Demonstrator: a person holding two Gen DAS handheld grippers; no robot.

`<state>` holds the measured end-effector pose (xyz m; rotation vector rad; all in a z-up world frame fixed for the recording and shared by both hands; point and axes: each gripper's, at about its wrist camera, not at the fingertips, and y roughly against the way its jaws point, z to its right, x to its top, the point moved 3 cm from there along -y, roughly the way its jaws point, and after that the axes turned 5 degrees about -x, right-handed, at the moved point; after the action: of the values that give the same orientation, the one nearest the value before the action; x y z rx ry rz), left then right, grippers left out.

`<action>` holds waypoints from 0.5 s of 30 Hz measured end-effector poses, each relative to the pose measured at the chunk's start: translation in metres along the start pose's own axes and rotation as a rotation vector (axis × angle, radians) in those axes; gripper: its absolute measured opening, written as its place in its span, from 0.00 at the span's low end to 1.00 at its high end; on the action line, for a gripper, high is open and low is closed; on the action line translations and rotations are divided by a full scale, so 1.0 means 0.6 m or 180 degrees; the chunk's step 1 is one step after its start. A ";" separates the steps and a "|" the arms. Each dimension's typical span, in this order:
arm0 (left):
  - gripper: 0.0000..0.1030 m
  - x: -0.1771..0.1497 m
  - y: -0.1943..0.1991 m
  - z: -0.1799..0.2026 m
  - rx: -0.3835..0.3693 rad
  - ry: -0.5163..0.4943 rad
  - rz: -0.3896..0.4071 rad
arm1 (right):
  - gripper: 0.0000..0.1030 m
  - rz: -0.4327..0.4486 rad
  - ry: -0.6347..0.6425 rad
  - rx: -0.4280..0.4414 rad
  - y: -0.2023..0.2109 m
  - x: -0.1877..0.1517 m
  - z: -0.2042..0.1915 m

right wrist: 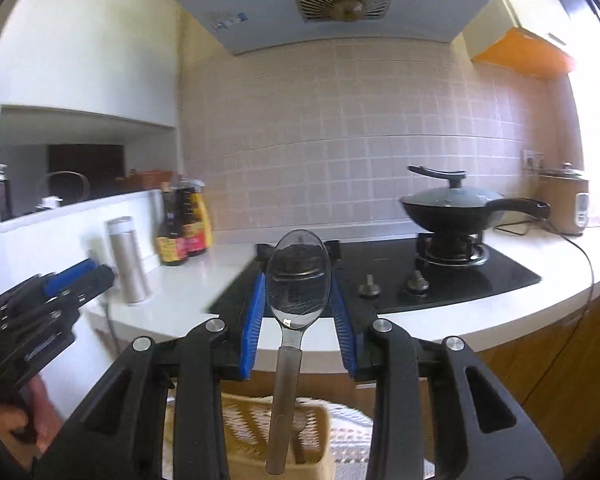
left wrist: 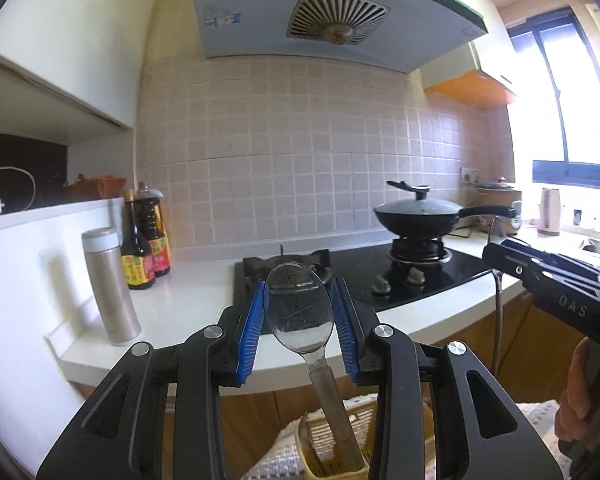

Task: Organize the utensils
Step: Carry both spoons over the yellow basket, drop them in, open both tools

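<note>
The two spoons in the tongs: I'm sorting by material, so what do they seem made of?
Both look like polished metal, probably stainless steel. The left spoon has a mirror-like bowl with fine scratches; the right spoon reflects the stove darkly, and its handle looks duller, brushed.

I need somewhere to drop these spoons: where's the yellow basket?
The yellow basket sits low, below the counter edge, right under both held spoons, on a woven cloth.
</note>
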<state>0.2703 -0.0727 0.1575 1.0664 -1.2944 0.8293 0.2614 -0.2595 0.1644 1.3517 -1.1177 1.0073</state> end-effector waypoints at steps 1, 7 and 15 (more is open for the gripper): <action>0.31 -0.005 -0.003 -0.001 0.0025 -0.0008 0.0009 | 0.29 -0.0017 -0.0021 0.0002 -0.009 -0.005 0.002; 0.31 -0.043 -0.034 0.000 0.0183 -0.0099 0.0010 | 0.29 -0.0008 0.0064 -0.0247 -0.050 -0.045 0.002; 0.31 -0.075 -0.053 0.000 0.0163 -0.0086 -0.0066 | 0.29 -0.0073 0.0087 -0.0333 -0.075 -0.081 0.007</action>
<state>0.2942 -0.0792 0.1087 1.1332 -1.2885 0.8390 0.2954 -0.2597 0.1077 1.2610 -1.1169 0.9353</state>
